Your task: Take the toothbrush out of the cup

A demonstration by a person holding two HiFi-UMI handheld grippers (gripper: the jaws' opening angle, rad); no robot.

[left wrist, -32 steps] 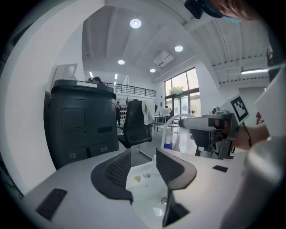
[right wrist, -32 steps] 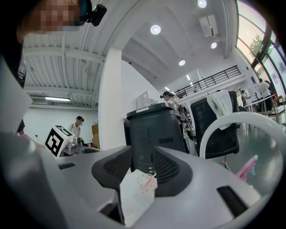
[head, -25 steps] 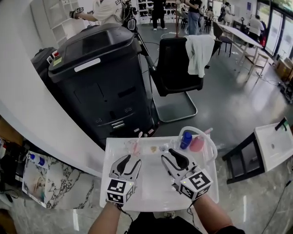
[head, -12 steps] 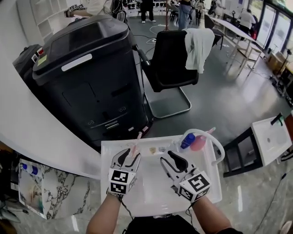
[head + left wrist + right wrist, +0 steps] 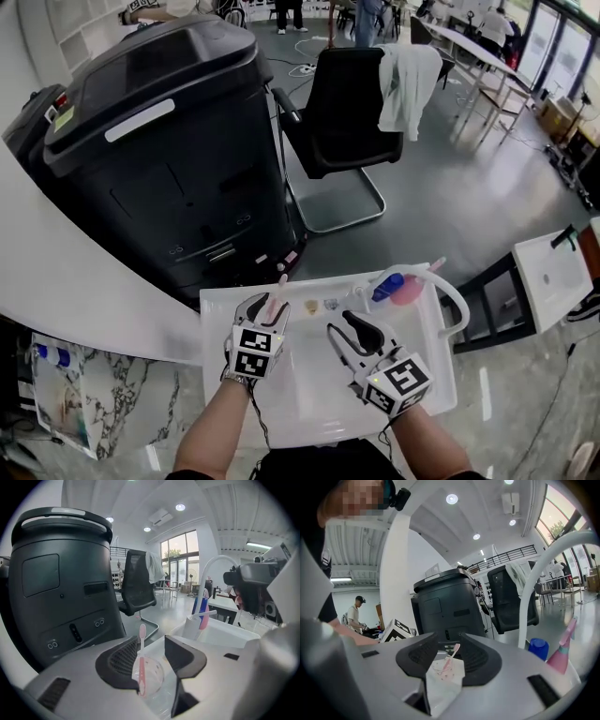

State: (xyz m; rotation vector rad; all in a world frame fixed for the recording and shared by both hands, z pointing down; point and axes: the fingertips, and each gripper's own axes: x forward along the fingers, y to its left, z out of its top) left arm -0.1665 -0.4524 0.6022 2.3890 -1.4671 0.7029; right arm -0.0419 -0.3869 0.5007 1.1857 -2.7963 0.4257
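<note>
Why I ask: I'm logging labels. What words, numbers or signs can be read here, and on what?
None reads as text.
White strip label on the big black plastic bin: too small to read.
Coloured stickers on the dark unit behind it: blurred.
Left marker cube, right marker cube: black-and-white square patterns, no letters.

— Was it bright in there?
— Bright, even: ceiling spots (image 5: 180,507) above the jaws, daylight through windows (image 5: 180,557) beyond them.
— Sharp?
— Fisheye-bent, black corners; the left gripper (image 5: 150,638) blurred soft nearest the lens.
</note>
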